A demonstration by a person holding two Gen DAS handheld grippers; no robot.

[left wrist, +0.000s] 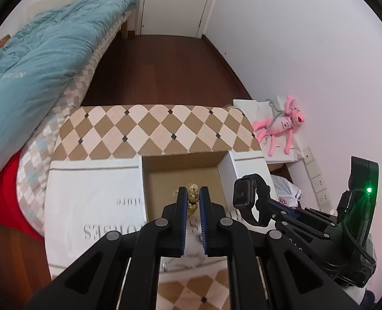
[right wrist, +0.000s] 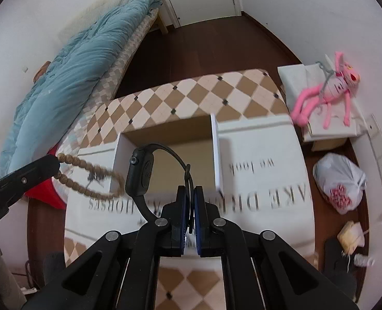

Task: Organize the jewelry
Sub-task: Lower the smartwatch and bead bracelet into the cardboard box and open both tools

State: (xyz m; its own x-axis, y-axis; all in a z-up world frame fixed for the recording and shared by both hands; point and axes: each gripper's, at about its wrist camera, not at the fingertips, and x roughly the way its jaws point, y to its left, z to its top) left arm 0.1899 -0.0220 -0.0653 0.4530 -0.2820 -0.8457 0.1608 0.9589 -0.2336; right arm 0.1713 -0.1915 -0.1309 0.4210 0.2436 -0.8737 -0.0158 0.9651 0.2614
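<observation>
Most of the bead bracelet [left wrist: 192,199] is hidden in the left wrist view: only a few speckled beads show between the left gripper's [left wrist: 193,199] jaws, the rest lying behind its fingers. In the right wrist view its far loop is smeared by motion blur. The smartwatch [right wrist: 141,174] strap disappears between the right gripper's [right wrist: 190,201] pads, so its end cannot be seen. The printed lettering on the white box flaps [right wrist: 263,170] is blurred and partly covered by the grippers. Small things on the floor near the plastic bag [right wrist: 339,183] are too blurred to name.
</observation>
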